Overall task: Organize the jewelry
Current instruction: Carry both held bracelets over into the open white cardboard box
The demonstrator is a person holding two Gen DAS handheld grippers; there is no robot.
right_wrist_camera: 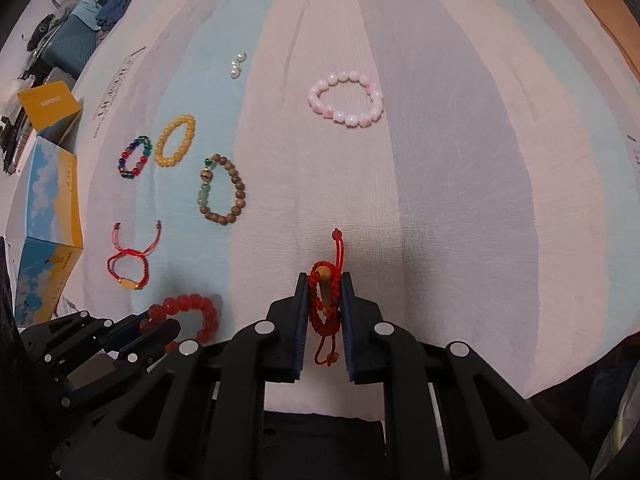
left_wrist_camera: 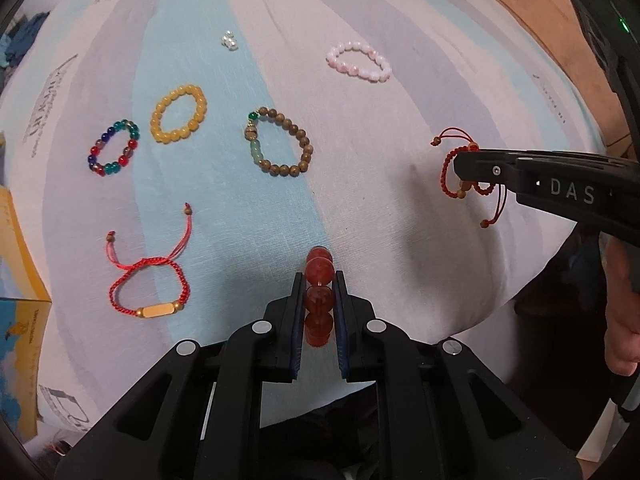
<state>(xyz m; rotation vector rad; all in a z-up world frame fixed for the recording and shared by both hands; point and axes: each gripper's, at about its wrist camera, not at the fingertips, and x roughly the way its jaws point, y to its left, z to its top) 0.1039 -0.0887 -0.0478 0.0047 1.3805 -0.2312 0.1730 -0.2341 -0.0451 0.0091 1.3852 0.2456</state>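
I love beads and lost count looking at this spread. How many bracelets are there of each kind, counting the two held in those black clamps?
Bead bracelets: 5 (red, yellow, multicoloured, brown, pink)
Red cord bracelets: 2 ()
Total: 7

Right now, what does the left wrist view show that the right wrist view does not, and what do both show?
Only the left wrist view shows the person's hand behind the right tool.

Only the right wrist view shows the whole ring of the red bead bracelet in the left tool, plus clutter beyond the yellow box.

Both show the pink bracelet, yellow bracelet, brown bracelet, multicolour bracelet, pearls and the red cord bracelet held by the right tool.
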